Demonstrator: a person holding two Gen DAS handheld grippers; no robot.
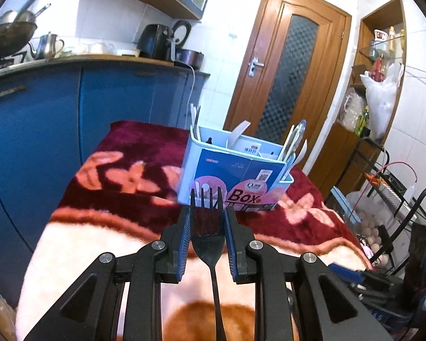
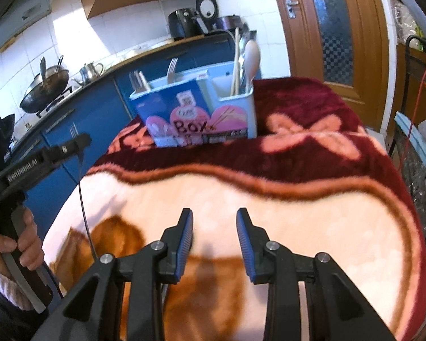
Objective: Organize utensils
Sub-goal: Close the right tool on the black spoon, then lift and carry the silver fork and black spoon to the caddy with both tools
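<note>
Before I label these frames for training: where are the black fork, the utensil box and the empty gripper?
Black fork [image 1: 206,234]: left wrist view, on the fork's head below the tines.
Utensil box [image 1: 235,179]: left wrist view, on its printed front wall.
Right gripper [image 2: 214,218]: right wrist view, midway between its fingertips.

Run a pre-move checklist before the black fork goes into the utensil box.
1. Black fork between the left hand-held gripper's pads, tines forward: ok.
2. Fork squarely clamped: cannot tell; a slight gap shows beside its head.
3. Utensil box upright on the blanket: ok.
4. Path from fork to box unobstructed: ok.
5. Free slot in the box: cannot tell.
6. Right hand-held gripper empty, clear of the box: ok.
</note>
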